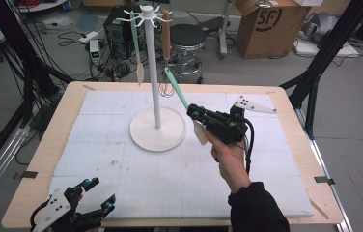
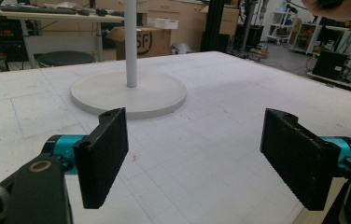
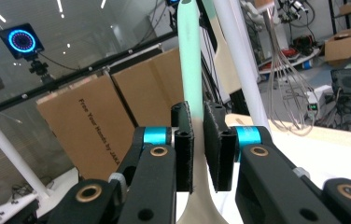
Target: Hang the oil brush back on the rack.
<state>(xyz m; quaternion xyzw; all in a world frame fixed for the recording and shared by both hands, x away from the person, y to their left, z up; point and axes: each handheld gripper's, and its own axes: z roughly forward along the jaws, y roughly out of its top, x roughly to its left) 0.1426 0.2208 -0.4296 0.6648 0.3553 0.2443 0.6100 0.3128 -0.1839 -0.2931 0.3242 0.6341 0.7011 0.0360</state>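
Foam pads, black and coarse, line both jaws of the right gripper (image 3: 199,140), and they are pressed together on the neck of a spatula (image 3: 190,60): a slim mint-green handle running up and away from the pads, a cream blade flaring out just below them. In the high view the same spatula (image 1: 177,92) slants up out of the right gripper (image 1: 195,114), held above the table by the person's right hand (image 1: 228,154) in a dark sleeve. The left gripper (image 2: 194,154) rests at the near edge, its jaws spread wide with nothing between them, the same rough black pads on teal mounts.

Beyond the spatula's tip stands a white rack (image 1: 156,87): a flat round base, a thin straight pole, and a crown of small hooks. From those hooks hang another mint-handled spatula (image 1: 137,53), a brown-handled tool (image 1: 166,34) and a wire whisk (image 3: 281,93) of looped steel.

Underneath lies a white foam mat (image 1: 121,174), marked in faint squares, on a pale wooden table (image 1: 39,159) with rounded corners. Farther off are a grey floor, cardboard boxes (image 1: 266,24), a black stool (image 1: 188,36), loose cables and black frame legs
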